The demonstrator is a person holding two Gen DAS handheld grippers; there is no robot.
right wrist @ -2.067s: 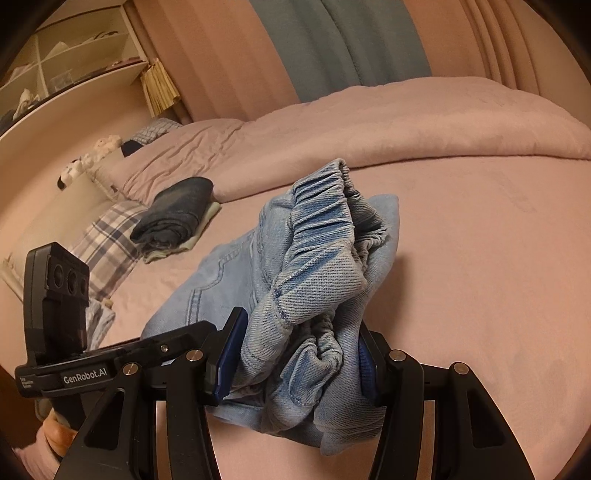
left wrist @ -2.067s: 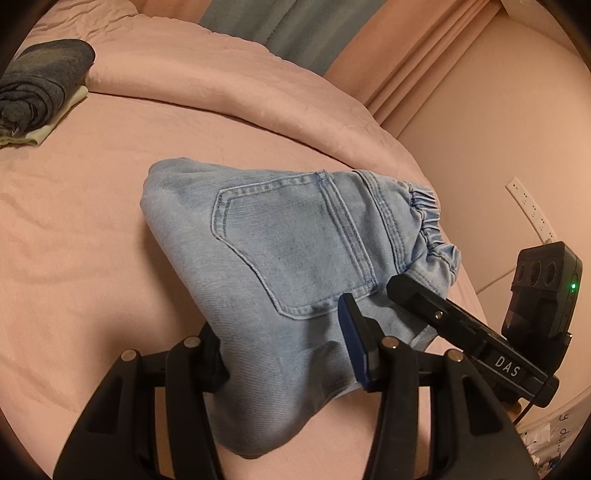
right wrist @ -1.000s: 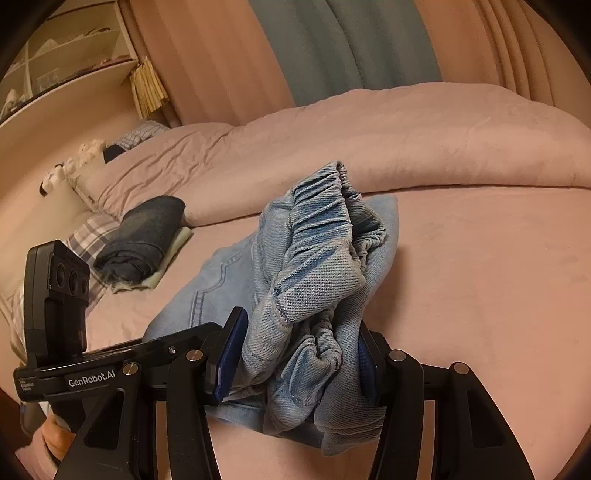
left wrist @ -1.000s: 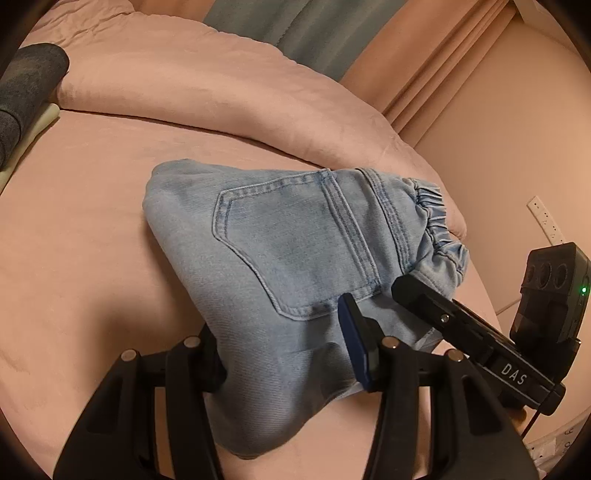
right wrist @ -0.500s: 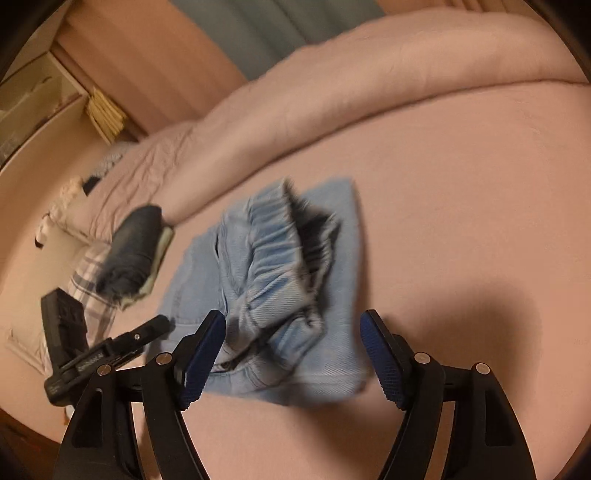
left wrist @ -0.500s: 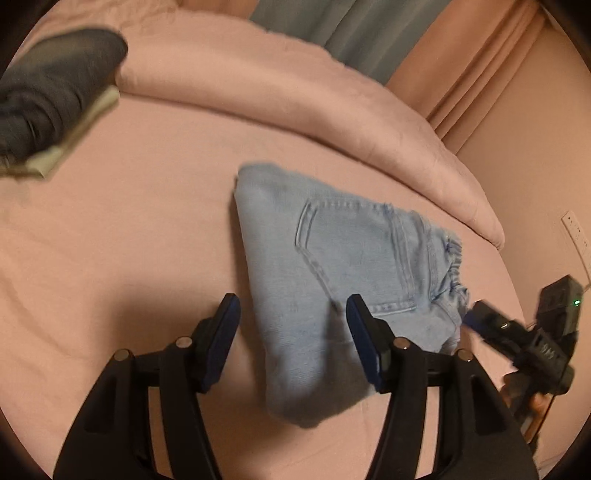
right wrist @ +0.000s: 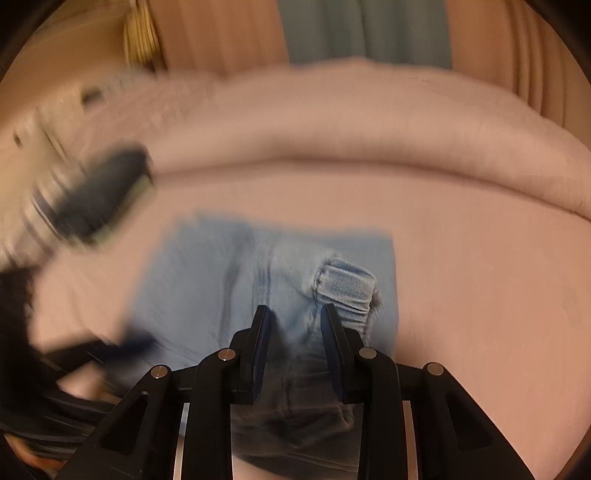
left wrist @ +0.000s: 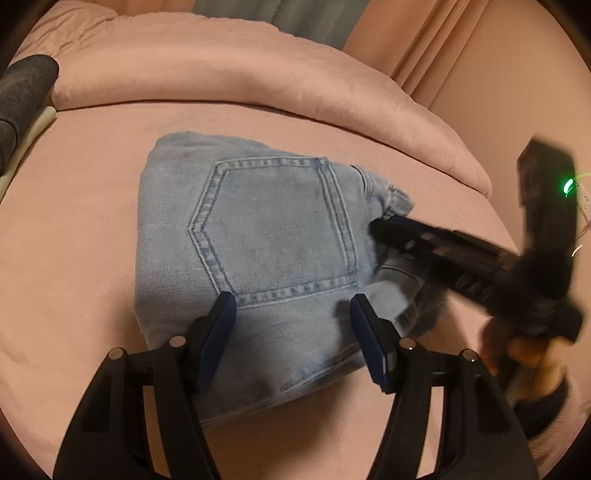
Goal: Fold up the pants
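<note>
The pants [left wrist: 258, 236] lay folded into a compact bundle on the bed [left wrist: 74, 229], pocket up. My left gripper [left wrist: 291, 317] stood wide open over them, holding nothing. My right gripper [right wrist: 293, 321], jaws narrowly apart, seemed empty, by the bunched waistband [right wrist: 345, 288]. I judged only tidying remained.

a home bedroom — pink bed [left wrist: 92, 229], rolled duvet [left wrist: 258, 70], curtains [right wrist: 365, 29] behind.

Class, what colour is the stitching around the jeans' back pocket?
Pale whitish double stitching outlines the back pocket on light-blue jeans; clearest in the left wrist view.
</note>
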